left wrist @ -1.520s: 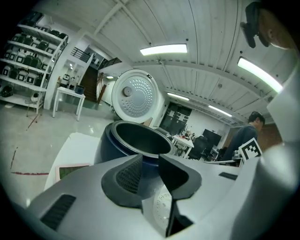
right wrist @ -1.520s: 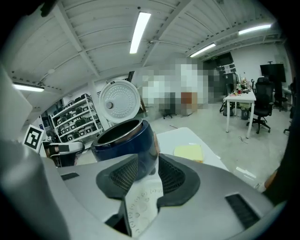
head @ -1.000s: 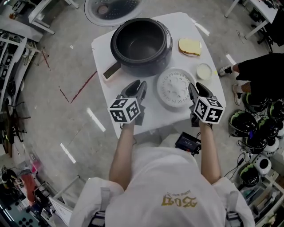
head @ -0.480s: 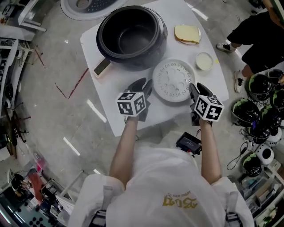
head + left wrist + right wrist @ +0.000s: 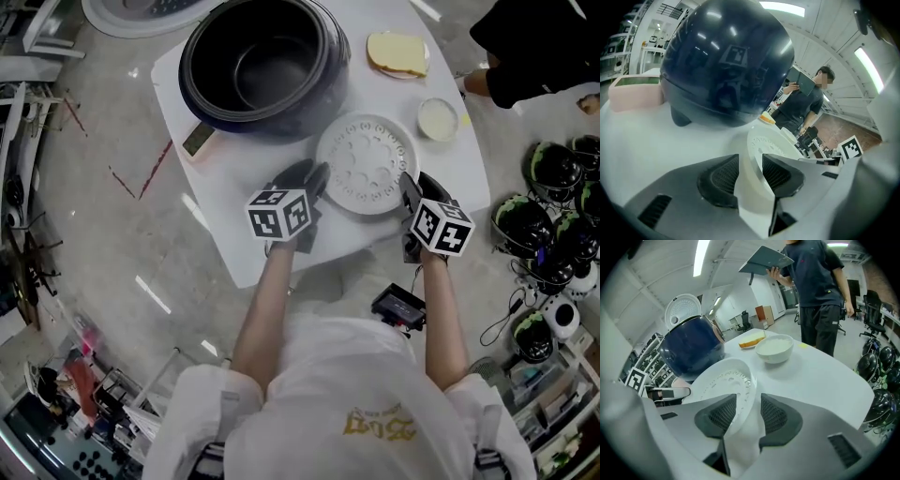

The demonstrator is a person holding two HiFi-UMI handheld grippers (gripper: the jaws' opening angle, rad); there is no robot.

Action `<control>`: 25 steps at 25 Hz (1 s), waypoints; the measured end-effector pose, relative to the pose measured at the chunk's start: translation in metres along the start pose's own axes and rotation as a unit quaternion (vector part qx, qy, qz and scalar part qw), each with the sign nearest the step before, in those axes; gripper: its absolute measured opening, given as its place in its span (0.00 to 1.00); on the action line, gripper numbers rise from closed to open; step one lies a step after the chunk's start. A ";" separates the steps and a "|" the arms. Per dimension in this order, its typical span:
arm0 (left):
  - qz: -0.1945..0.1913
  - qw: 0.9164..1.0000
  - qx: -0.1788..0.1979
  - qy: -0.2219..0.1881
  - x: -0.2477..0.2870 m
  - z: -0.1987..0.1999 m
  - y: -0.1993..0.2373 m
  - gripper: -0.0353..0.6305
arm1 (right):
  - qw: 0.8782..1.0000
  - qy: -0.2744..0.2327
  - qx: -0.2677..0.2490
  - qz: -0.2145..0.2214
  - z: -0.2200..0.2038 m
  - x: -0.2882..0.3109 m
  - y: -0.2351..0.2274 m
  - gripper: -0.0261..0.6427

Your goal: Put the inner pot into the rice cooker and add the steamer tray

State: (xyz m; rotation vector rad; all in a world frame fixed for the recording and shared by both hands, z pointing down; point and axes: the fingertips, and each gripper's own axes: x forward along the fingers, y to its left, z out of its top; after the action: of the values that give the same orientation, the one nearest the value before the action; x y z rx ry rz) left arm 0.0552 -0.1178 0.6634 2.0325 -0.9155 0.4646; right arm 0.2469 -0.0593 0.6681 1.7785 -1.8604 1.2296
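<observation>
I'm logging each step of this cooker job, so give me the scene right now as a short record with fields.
surface: white table
rice cooker: far side of the table, inner pot inside
steamer tray: flat on the table, between the two grippers
left gripper: fingers opening, tray rim between them, not pressed
right gripper: fingers opening, tray rim between them, not pressed
other items: small white bowl and bread slice, beyond the tray
bystander: person standing past the table, holding a flat dark board
</observation>
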 end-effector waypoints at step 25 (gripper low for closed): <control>-0.040 0.999 -0.010 -0.014 -0.023 -0.004 -0.021 0.20 | 0.999 -0.031 0.010 0.016 0.002 -0.025 0.020 0.19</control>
State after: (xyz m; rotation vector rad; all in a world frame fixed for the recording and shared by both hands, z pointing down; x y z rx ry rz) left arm 0.0556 -0.0962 0.6405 2.0538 -0.8493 0.3833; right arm 0.2346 -0.0468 0.6418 1.8236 -1.9227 1.2223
